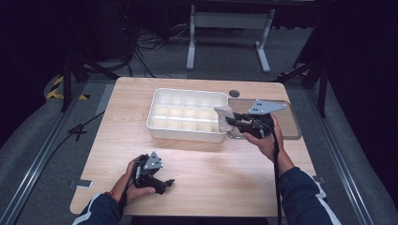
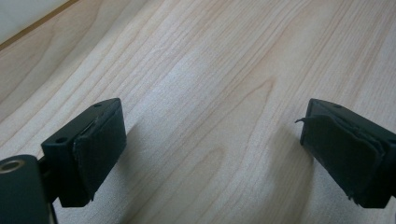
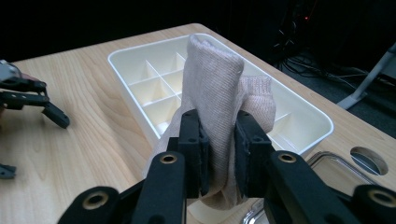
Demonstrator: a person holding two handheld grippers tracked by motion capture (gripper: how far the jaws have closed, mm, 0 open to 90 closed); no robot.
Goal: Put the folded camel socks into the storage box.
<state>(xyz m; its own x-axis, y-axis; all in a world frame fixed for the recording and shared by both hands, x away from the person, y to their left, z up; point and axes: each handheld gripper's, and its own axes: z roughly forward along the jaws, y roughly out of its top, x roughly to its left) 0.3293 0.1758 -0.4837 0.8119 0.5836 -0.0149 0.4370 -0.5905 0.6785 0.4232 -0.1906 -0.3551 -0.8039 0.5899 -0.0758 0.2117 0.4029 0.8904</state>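
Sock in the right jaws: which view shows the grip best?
The right gripper view: the beige sock stands folded between the two black jaws of the right gripper, pads pressed on both sides, the white divided tray behind it. The high view shows the sock small, at the tray's right end. The left gripper view gives bare tabletop.

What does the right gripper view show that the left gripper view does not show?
The right gripper view has the right gripper shut on a beige sock, a white divided tray, a clear lid and, far off at the left edge, the left gripper. The left gripper view has that gripper's own open jaws with nothing between them, close above bare wood. Both include the wooden table.
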